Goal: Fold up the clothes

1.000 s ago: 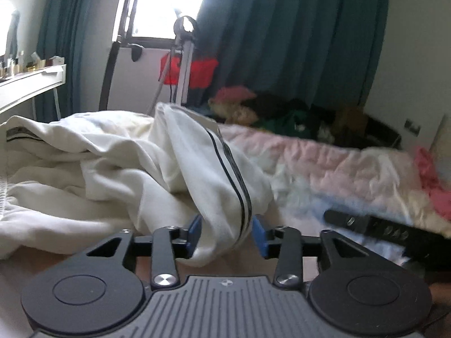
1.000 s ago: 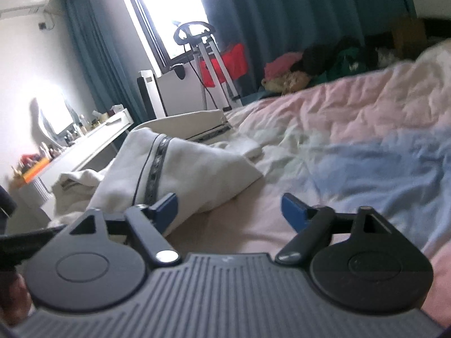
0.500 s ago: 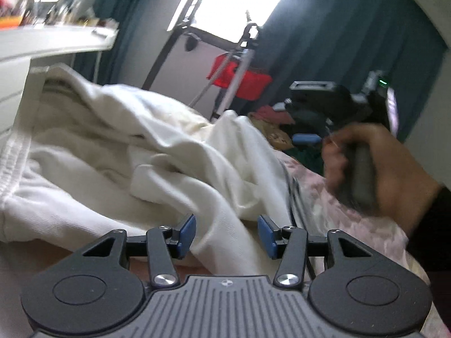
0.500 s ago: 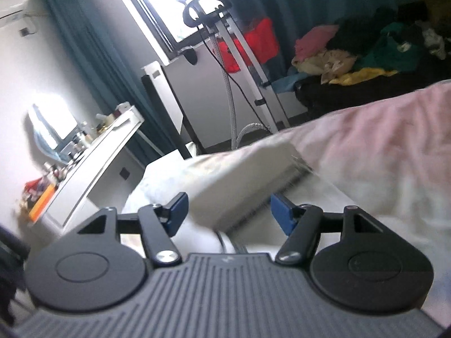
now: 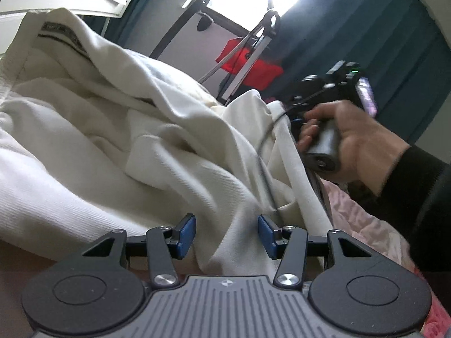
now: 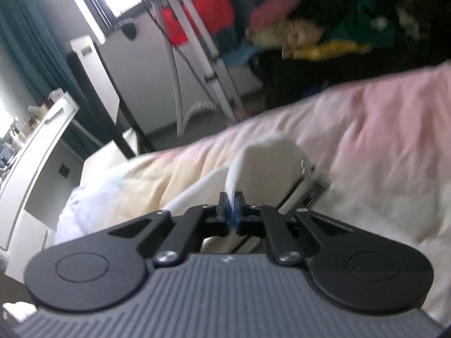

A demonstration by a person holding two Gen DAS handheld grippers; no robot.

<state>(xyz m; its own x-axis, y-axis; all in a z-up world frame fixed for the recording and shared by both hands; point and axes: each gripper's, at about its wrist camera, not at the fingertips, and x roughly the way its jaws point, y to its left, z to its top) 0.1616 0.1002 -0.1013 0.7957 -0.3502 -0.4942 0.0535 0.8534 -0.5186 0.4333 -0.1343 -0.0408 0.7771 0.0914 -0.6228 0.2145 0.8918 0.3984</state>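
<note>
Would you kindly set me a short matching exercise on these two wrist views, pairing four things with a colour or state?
Things:
1. right gripper
2. left gripper
3. bedspread
4. curtain

States or colours:
A. dark teal
B. jaws apart, cloth lying between them
C. pink and cream
D. shut on a white cloth edge

The cloth is the white garment.

Pairs: 1-D, 2-B, 3-C, 4-A

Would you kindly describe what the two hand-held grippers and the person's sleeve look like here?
Each hand-held gripper, left and right, has a ribbed grey body, two round black discs, black linkage arms with silver screws and blue fingertip pads. The right one has a dark cylindrical grip and a small green light. The sleeve is black.
</note>
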